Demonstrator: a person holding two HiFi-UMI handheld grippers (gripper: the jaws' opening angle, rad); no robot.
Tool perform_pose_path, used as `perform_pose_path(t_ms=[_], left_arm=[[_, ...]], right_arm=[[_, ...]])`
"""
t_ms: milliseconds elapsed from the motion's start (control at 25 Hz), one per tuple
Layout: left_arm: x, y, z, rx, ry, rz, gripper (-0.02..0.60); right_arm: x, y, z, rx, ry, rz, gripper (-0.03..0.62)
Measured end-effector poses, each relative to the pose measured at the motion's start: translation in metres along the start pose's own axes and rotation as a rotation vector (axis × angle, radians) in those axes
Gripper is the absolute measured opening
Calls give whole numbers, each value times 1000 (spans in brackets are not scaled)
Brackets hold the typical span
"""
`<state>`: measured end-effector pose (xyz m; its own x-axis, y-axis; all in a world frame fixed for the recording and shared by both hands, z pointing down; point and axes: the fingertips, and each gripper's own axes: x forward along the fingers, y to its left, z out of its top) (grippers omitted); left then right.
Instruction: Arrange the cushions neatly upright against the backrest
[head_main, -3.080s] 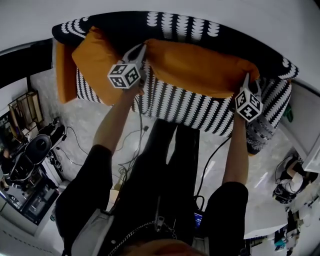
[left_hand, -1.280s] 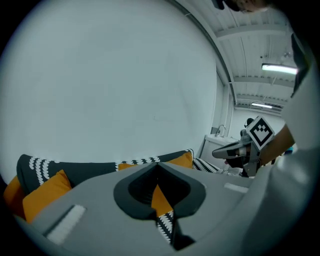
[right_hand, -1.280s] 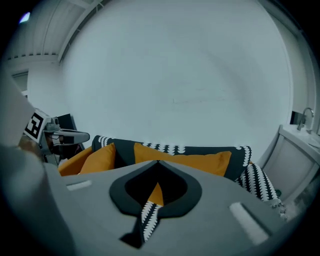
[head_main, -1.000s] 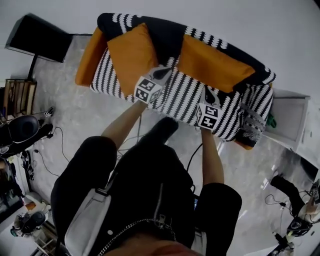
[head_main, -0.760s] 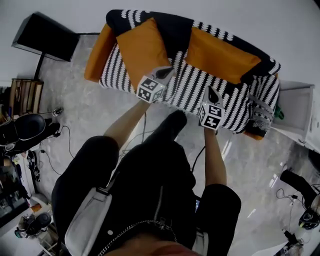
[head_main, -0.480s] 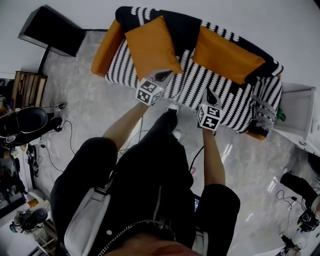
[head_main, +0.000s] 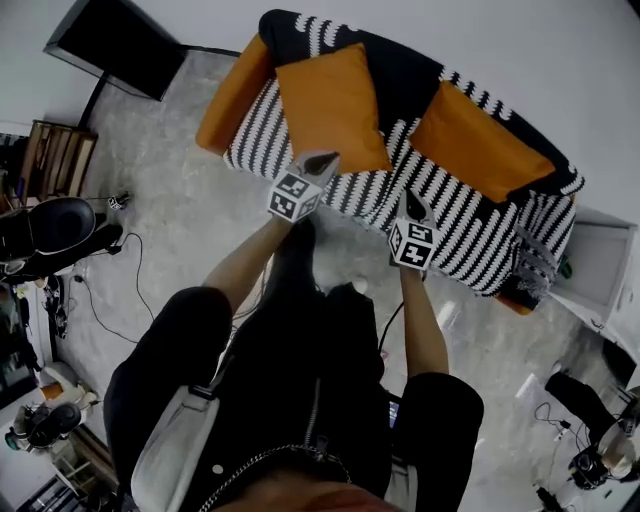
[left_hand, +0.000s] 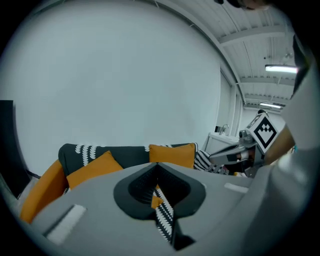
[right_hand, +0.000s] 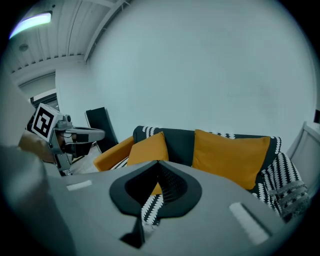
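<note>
Two orange cushions stand upright against the dark backrest of a black-and-white patterned sofa (head_main: 450, 215): the left cushion (head_main: 335, 105) and the right cushion (head_main: 485, 145). Both also show in the right gripper view, left cushion (right_hand: 147, 150) and right cushion (right_hand: 230, 155). My left gripper (head_main: 322, 160) is shut and empty, in front of the seat edge below the left cushion. My right gripper (head_main: 412, 205) is shut and empty too, over the seat front between the cushions. Neither touches a cushion.
An orange armrest (head_main: 232, 95) closes the sofa's left end. A patterned throw (head_main: 535, 265) hangs at its right end beside a white cabinet (head_main: 605, 270). A dark panel (head_main: 125, 40) stands at far left. Cables and gear (head_main: 50, 240) lie on the grey floor.
Both grippers have drawn back from the sofa toward me. The cushions, held about three seconds ago, now stand free against the backrest. The view has shifted, the sofa moving up and right.
</note>
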<state>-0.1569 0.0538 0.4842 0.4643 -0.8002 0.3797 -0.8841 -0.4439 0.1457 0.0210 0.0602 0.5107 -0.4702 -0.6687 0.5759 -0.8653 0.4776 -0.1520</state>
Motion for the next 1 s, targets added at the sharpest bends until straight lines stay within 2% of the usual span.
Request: perform_pose_path(t_ms=[120, 240, 480, 600, 800, 1000], left_arm=[[4, 60, 1, 30, 21, -5, 11], [15, 121, 4, 81, 76, -34, 11], [60, 218, 18, 158, 126, -153, 11], [77, 250, 12, 188, 177, -202, 11], [119, 287, 20, 208, 181, -219, 11], [163, 297, 30, 241, 193, -264, 11]], right_arm=[[50, 30, 18, 18, 15, -2, 3], [100, 58, 34, 41, 37, -20, 3], [174, 79, 49, 178, 79, -129, 3], [185, 85, 36, 236, 106, -194, 3], [203, 72, 30, 281, 122, -257, 3], [215, 53, 13, 343, 133, -318, 3]])
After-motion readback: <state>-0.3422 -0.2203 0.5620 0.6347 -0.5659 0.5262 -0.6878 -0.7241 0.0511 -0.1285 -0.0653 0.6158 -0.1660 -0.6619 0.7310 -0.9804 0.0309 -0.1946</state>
